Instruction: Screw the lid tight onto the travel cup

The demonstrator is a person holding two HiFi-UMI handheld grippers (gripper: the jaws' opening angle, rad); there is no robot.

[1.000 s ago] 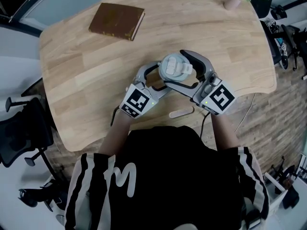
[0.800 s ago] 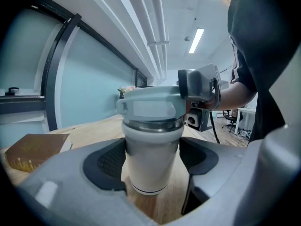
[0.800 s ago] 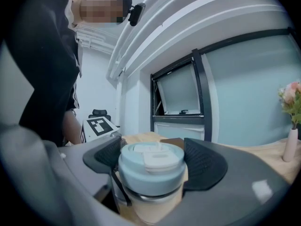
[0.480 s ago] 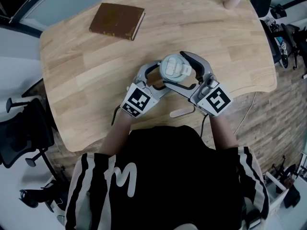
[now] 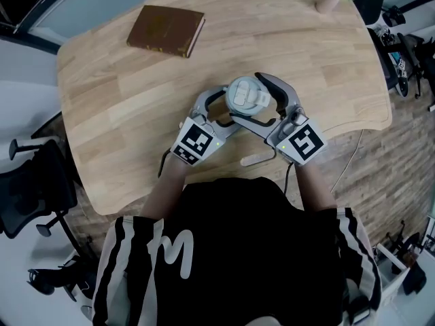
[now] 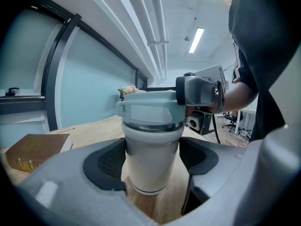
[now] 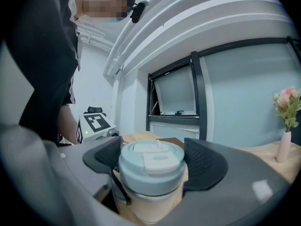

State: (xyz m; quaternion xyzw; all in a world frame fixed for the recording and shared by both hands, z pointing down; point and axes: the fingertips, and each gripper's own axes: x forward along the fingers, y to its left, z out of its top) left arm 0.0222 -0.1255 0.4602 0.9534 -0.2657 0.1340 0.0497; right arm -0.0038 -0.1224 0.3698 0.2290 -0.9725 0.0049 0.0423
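While the travel cup (image 6: 151,140) stands upright on the wooden table (image 5: 122,94), near the edge closest to the person, the left gripper (image 6: 154,160) is clamped on its pale body, with a dark ribbed pad pressed to each side. The right gripper (image 7: 155,163) is closed round the light-blue lid (image 7: 150,155), which sits on top of the cup and carries a white flip tab. Each gripper's cube shows a black-and-white square code. The person's black top (image 5: 224,250) bears a white mark shaped like an M. A brown book (image 5: 165,29) lies well apart at the far left; any print on its cover is too small to read.
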